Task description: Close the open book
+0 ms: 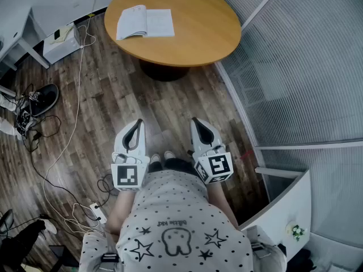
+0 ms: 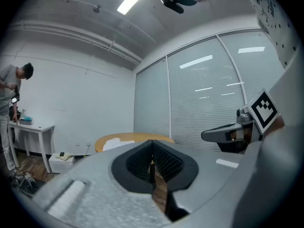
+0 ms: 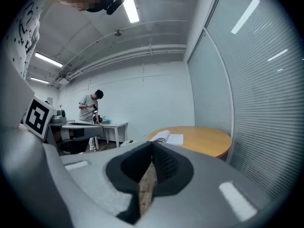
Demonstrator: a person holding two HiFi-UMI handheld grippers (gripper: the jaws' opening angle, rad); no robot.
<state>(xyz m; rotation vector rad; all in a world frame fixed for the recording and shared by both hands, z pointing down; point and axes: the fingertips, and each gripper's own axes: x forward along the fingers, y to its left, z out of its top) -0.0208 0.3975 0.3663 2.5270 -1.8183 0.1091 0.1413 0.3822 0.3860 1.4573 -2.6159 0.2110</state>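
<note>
An open book (image 1: 145, 22) lies flat, pages up, on the left part of a round wooden table (image 1: 198, 30) far ahead of me. The same book (image 3: 166, 137) shows small in the right gripper view and as a pale patch (image 2: 115, 144) in the left gripper view. My left gripper (image 1: 136, 124) and right gripper (image 1: 196, 121) are held side by side close to my body, over the wooden floor and well short of the table. Both are shut with nothing between the jaws.
A glass partition with blinds (image 1: 295, 67) curves along the right. Loose cables (image 1: 67, 143) and a white box (image 1: 61, 41) lie on the floor at left. A person (image 3: 90, 106) stands at a white desk (image 3: 111, 126) against the far wall.
</note>
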